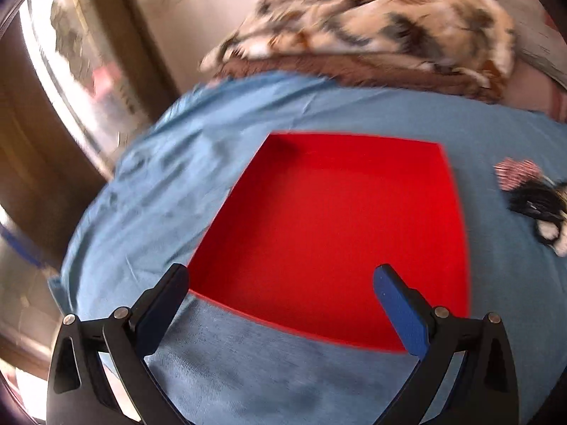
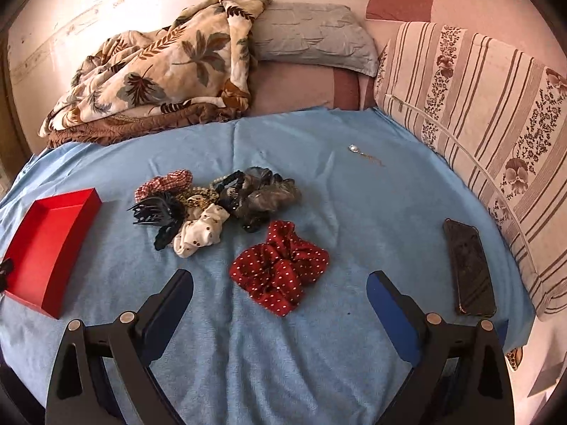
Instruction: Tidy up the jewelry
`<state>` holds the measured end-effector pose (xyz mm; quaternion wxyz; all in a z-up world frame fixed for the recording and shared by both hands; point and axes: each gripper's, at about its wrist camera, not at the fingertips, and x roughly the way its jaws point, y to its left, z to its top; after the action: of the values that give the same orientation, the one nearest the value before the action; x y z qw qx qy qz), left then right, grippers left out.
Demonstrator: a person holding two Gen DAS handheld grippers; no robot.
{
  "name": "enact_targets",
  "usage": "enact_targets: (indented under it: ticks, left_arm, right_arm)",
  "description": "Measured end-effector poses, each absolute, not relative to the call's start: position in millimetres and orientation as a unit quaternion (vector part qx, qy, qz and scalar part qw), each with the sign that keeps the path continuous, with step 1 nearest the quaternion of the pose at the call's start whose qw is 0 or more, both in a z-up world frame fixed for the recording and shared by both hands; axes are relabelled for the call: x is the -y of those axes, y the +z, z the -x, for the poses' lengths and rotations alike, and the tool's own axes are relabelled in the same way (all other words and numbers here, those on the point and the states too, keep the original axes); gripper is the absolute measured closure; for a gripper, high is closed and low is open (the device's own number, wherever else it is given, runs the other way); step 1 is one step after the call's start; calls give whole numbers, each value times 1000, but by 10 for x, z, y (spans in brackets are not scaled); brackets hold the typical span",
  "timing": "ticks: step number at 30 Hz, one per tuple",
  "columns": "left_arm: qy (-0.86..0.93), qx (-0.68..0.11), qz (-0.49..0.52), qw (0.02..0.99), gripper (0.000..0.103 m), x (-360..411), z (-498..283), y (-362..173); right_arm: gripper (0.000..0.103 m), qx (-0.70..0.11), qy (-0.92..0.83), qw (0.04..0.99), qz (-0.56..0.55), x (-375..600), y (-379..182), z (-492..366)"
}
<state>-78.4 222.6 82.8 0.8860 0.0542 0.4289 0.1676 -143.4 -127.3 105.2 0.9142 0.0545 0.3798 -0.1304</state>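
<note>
Left hand-held gripper [image 1: 280, 279]: jaws apart, over red box [image 1: 336, 233]. Right hand-held gripper [image 2: 280, 285]: jaws apart, near dotted scrunchie [image 2: 280, 265].

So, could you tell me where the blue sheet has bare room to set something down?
Bare sheet lies between the red polka-dot scrunchie and the phone, and between the red box and the accessory pile. The box's floor is bare too. The pile is crowded, and a small pendant lies beyond it.
</note>
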Motion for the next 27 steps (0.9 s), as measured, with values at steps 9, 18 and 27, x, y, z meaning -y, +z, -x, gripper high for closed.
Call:
enact_targets:
  ticks: [9,18,27]
  left_arm:
    - [162,-477,-76,861,20,-2162,785,467]
    - [161,-444,-71,879,20,-2165,1058,712]
    - [32,-393,-19,919,20,-1485,961,1289]
  right_arm:
    - [3,-377,-135,915,-48,1232,1094,1446]
    - [3,-381,-142,912,-55,1387,1015,1498]
    - [3,-397,-145,901,-97,1827,829,1502]
